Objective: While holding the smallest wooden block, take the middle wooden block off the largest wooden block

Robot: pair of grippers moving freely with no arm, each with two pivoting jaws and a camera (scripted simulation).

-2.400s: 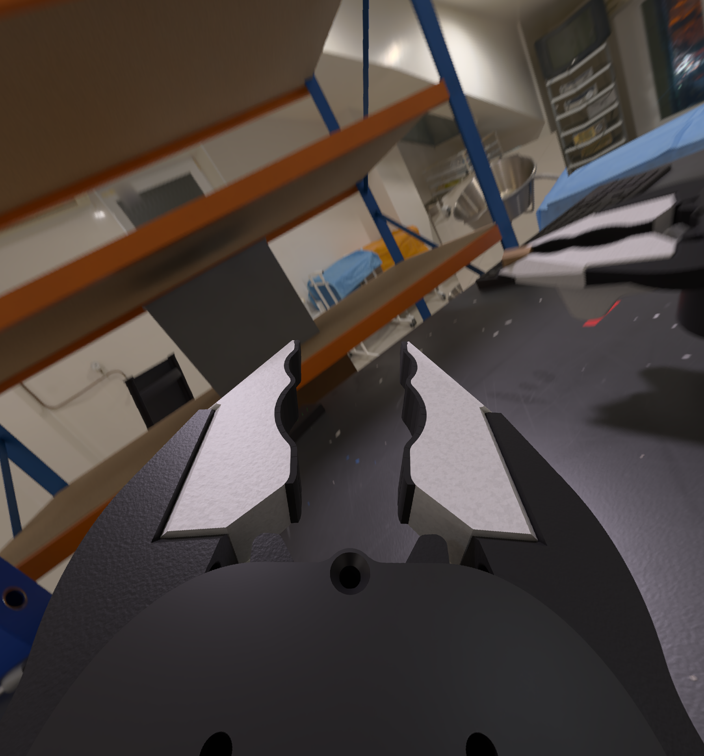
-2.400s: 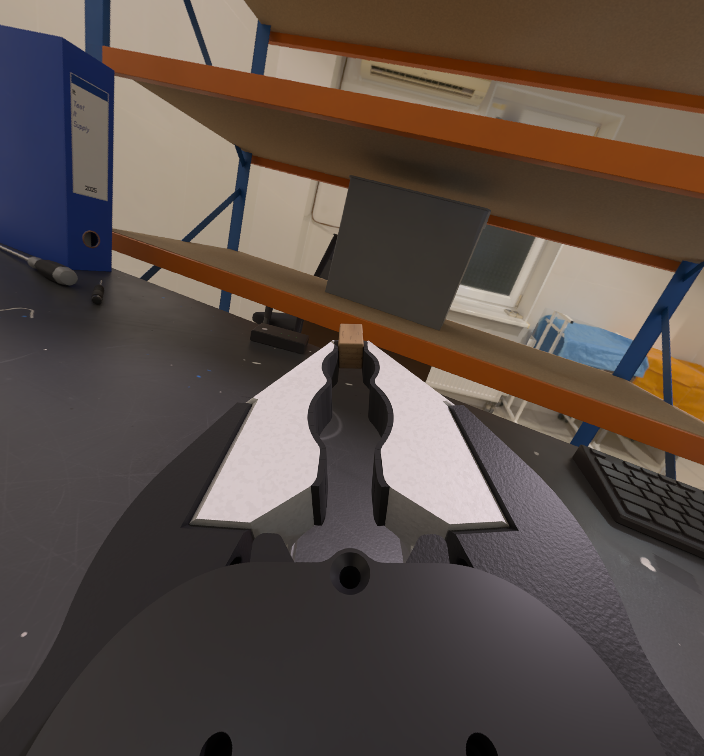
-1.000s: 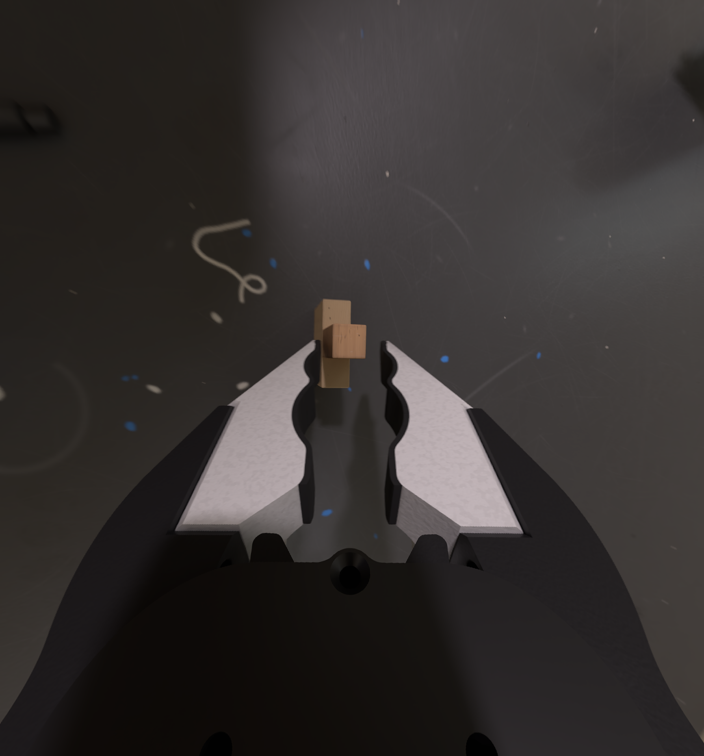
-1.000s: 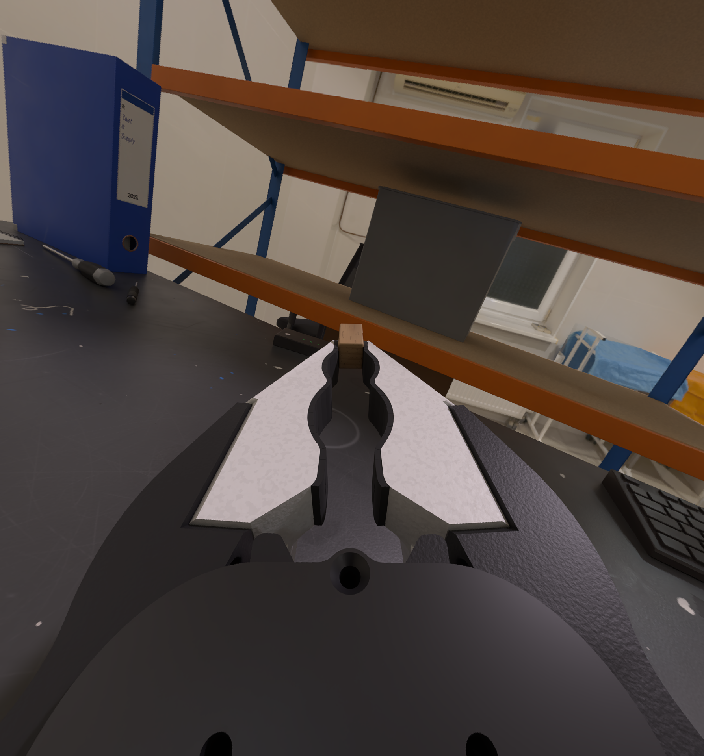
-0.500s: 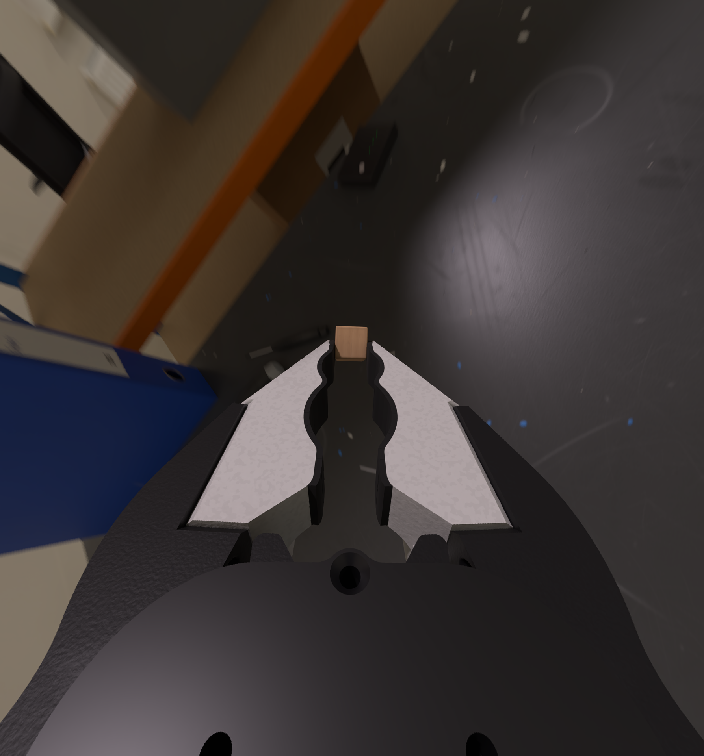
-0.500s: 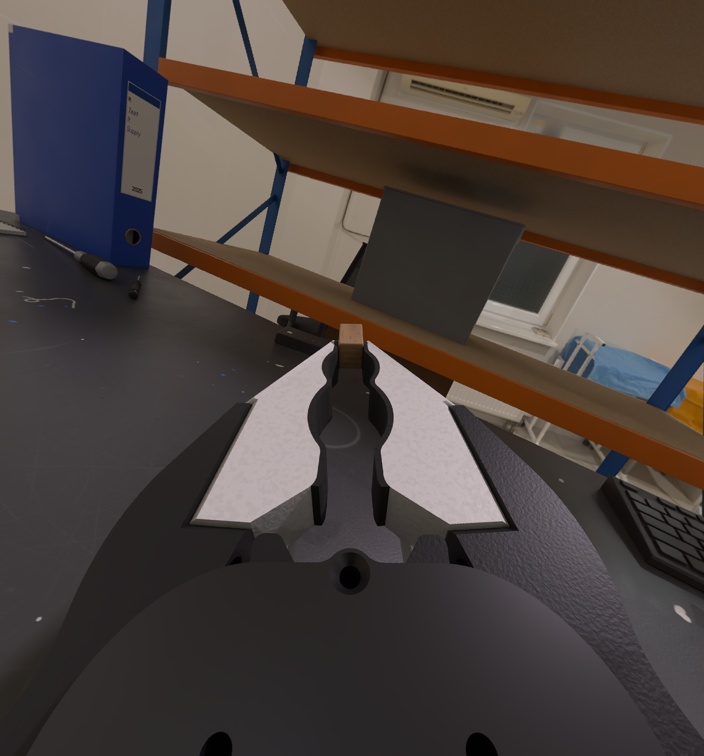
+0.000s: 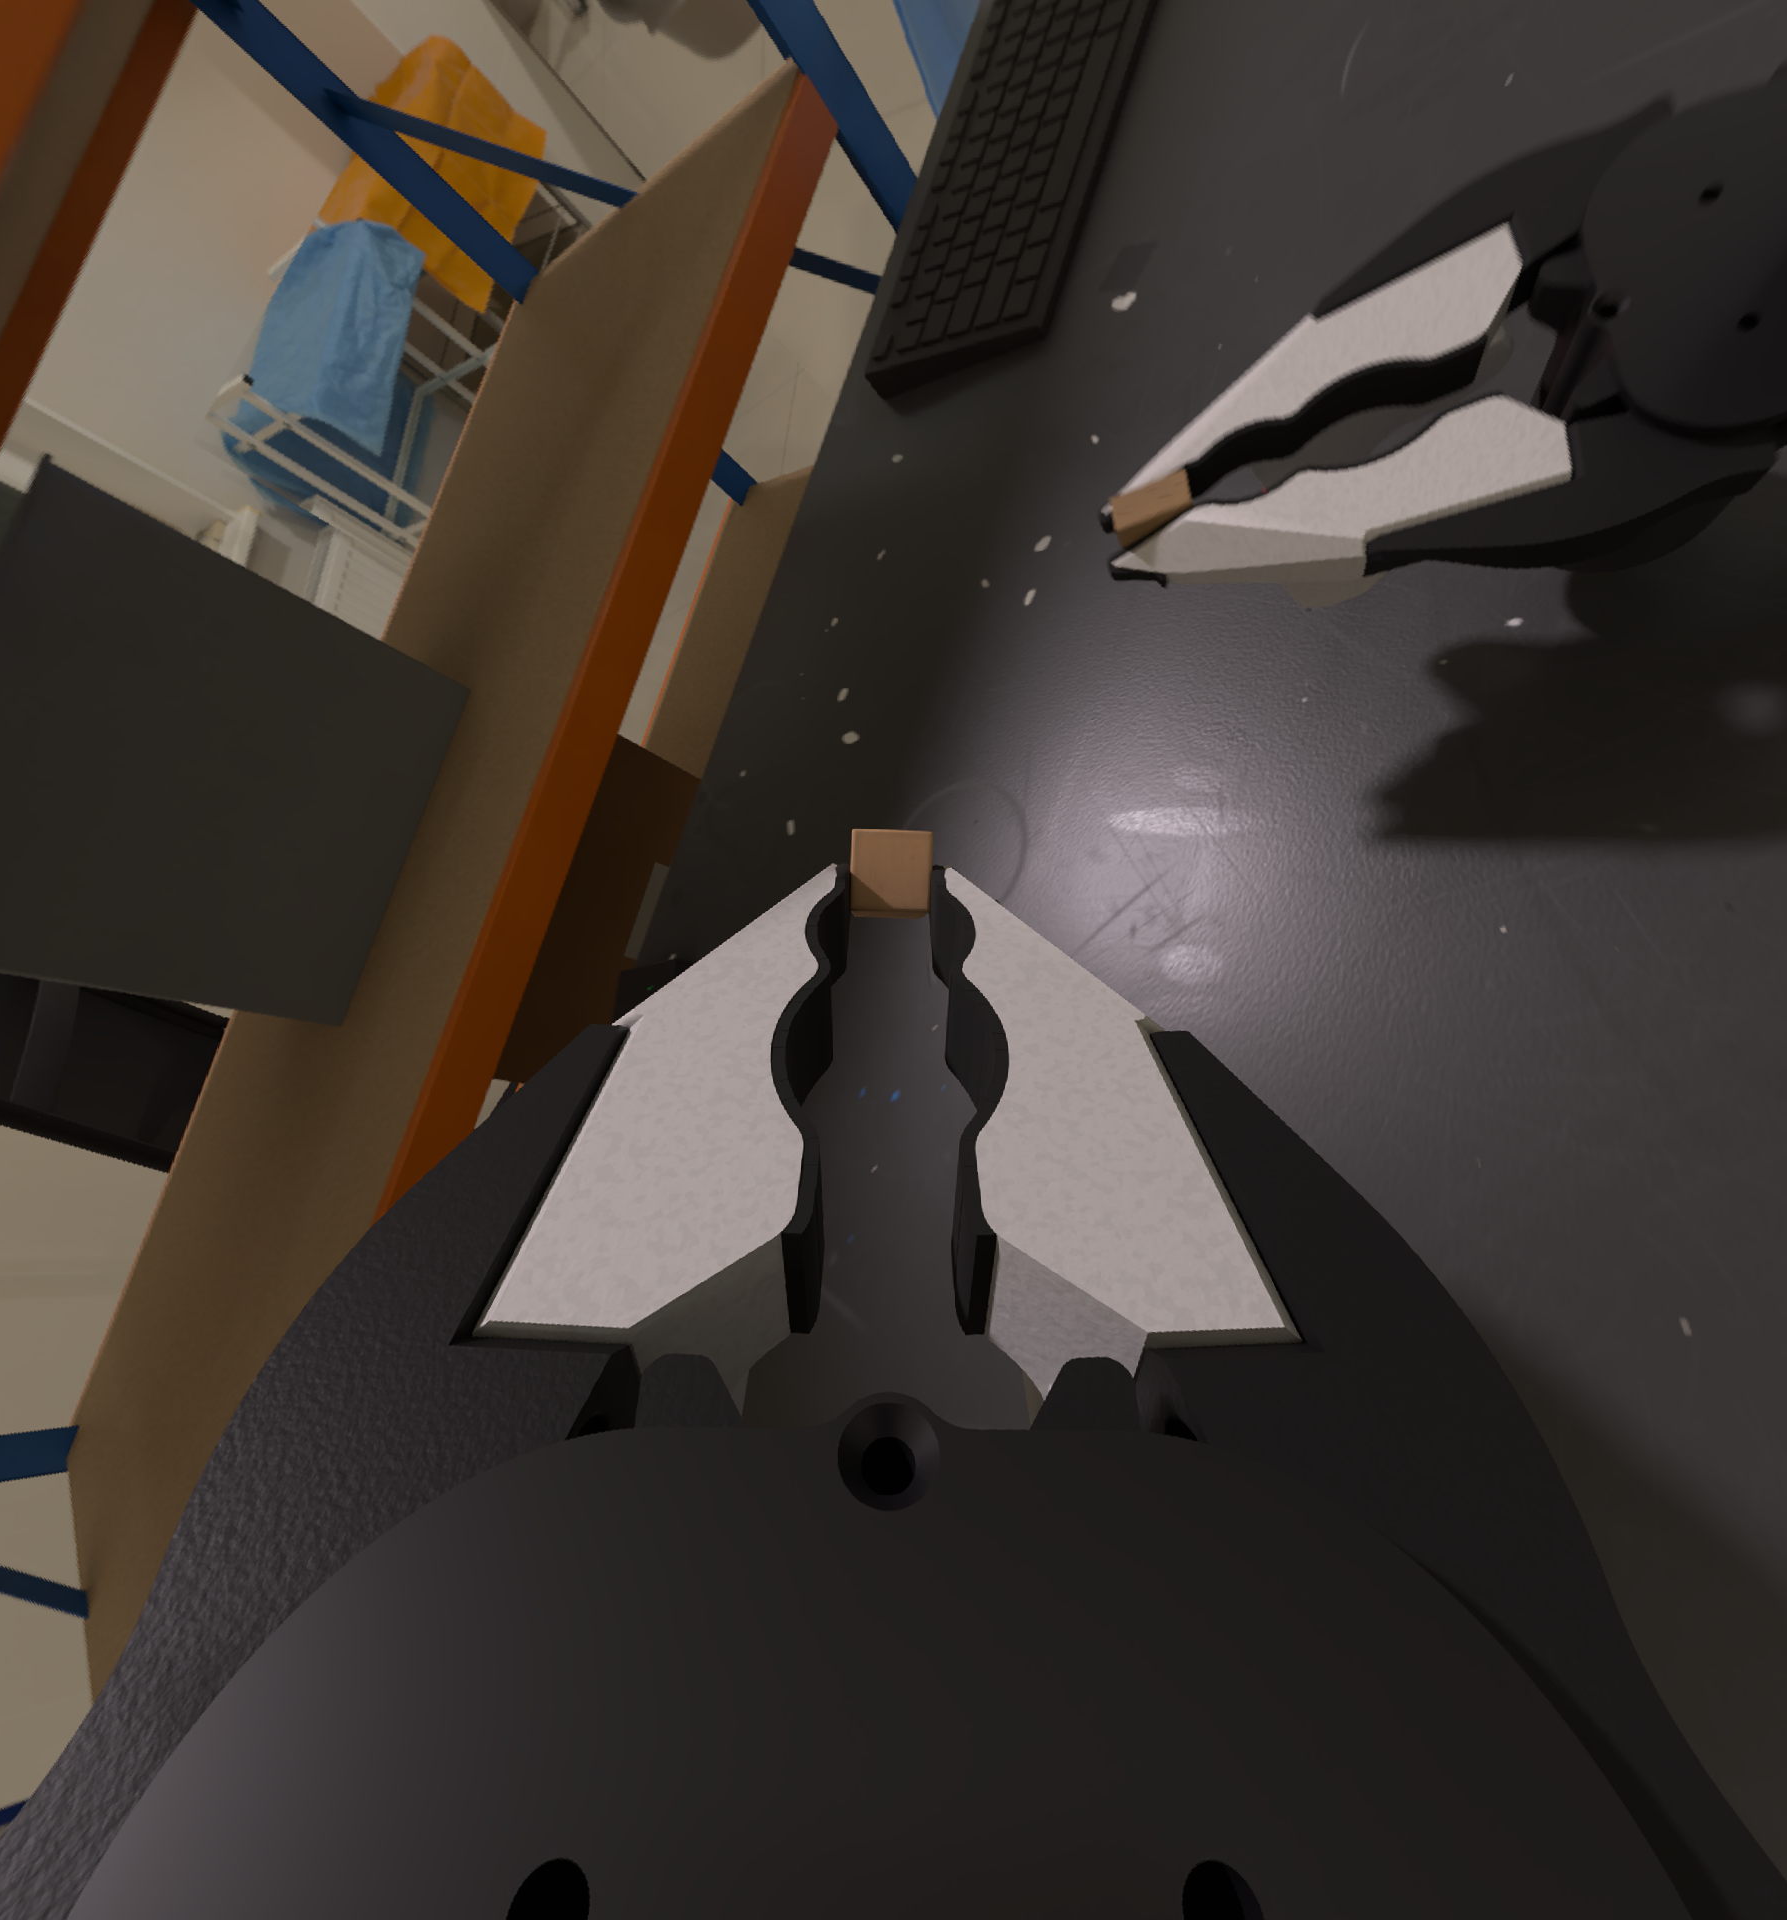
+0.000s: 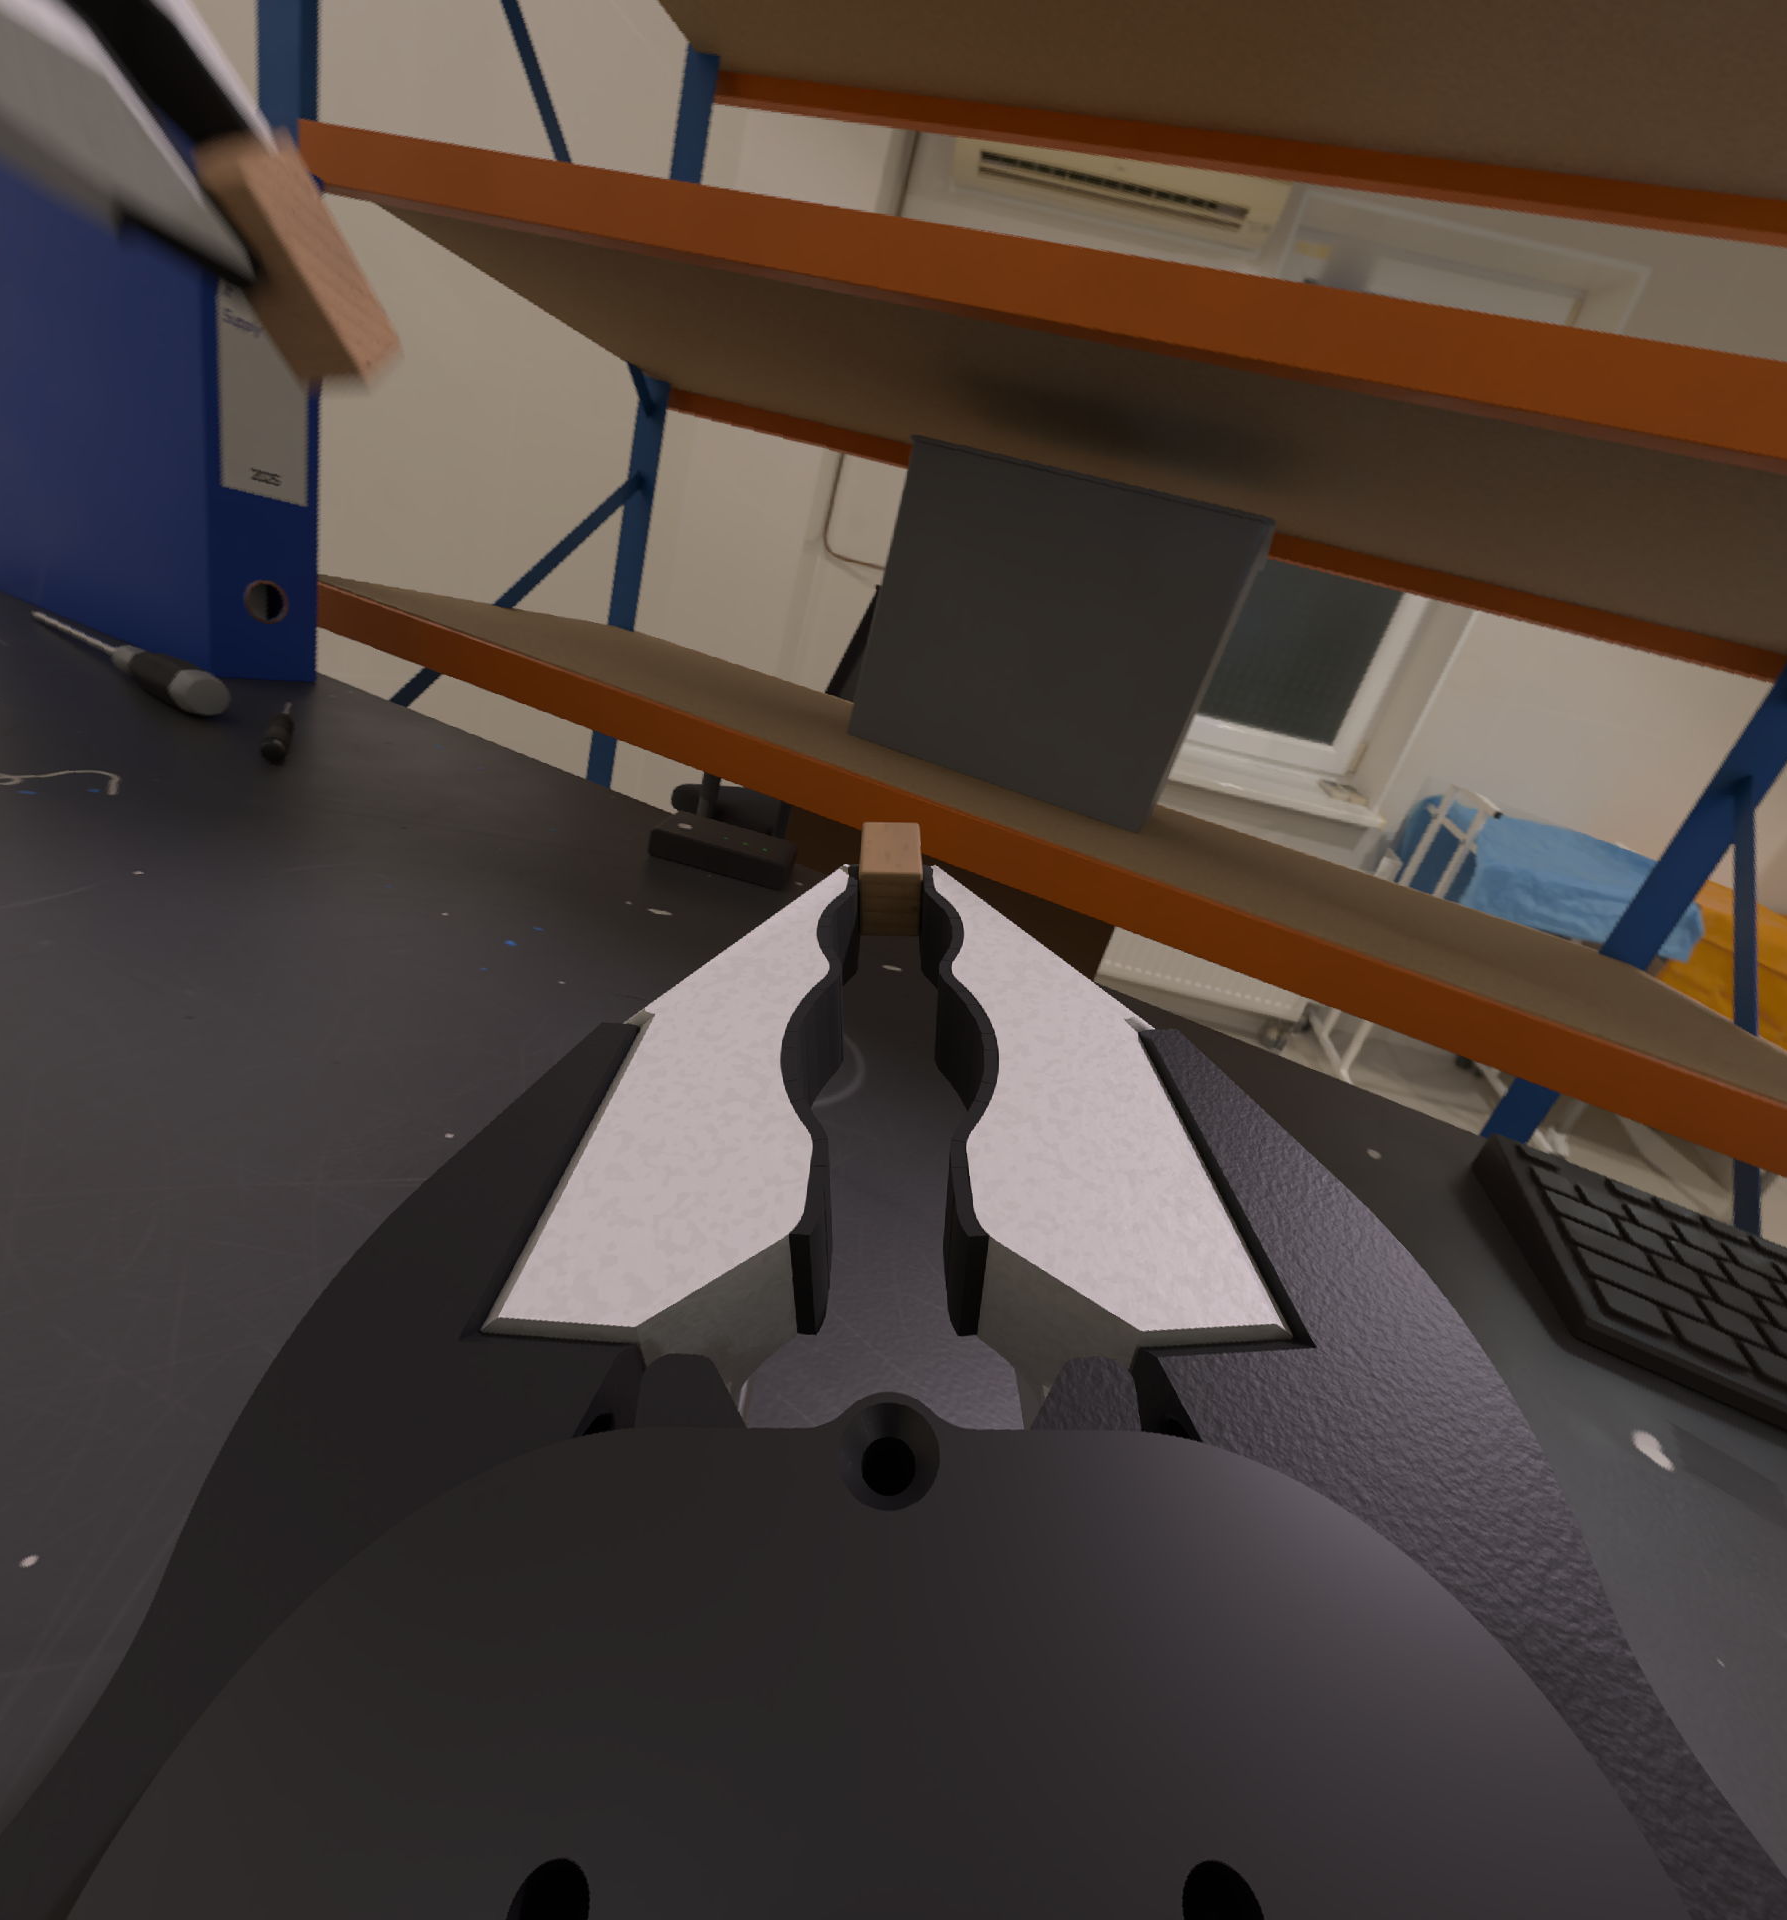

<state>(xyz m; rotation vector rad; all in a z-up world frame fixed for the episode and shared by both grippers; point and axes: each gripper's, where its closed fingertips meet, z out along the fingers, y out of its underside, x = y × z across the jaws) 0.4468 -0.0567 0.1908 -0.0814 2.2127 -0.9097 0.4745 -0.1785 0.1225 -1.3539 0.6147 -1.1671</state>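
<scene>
Left gripper (image 7: 891,883): jaws drawn in to a narrow gap, pinching the middle wooden block (image 7: 891,871) at the very fingertips, well above the dark tabletop (image 7: 1284,987). In the right wrist view this same block (image 8: 302,270) appears at upper left, blurred, with most of its length projecting beyond the left gripper's fingers (image 8: 89,156).

Right gripper (image 8: 891,888): jaws likewise narrow, clamped on the smallest wooden block (image 8: 890,878), again only at the tips; seen from the left wrist view it (image 7: 1149,530) hangs apart over the table, its block (image 7: 1145,513) visible end-on.

The largest wooden block is in neither view, so the middle block appears to be clear of it; whether it stands undisturbed cannot be told.

Surroundings: a black keyboard (image 7: 1003,187), an orange-edged shelf (image 8: 972,821) bearing a dark grey box (image 8: 1045,623), a blue binder (image 8: 89,436) and a screwdriver (image 8: 146,665) beside it.

Risks, as judged:
- Both grips are shallow. A quick swing could pivot either block out of its pinch.
- Relaxing the right jaws would drop the smallest block, which must be held throughout.
- The shelf edge lies near the right gripper's tips; moving forward risks a knock.
</scene>
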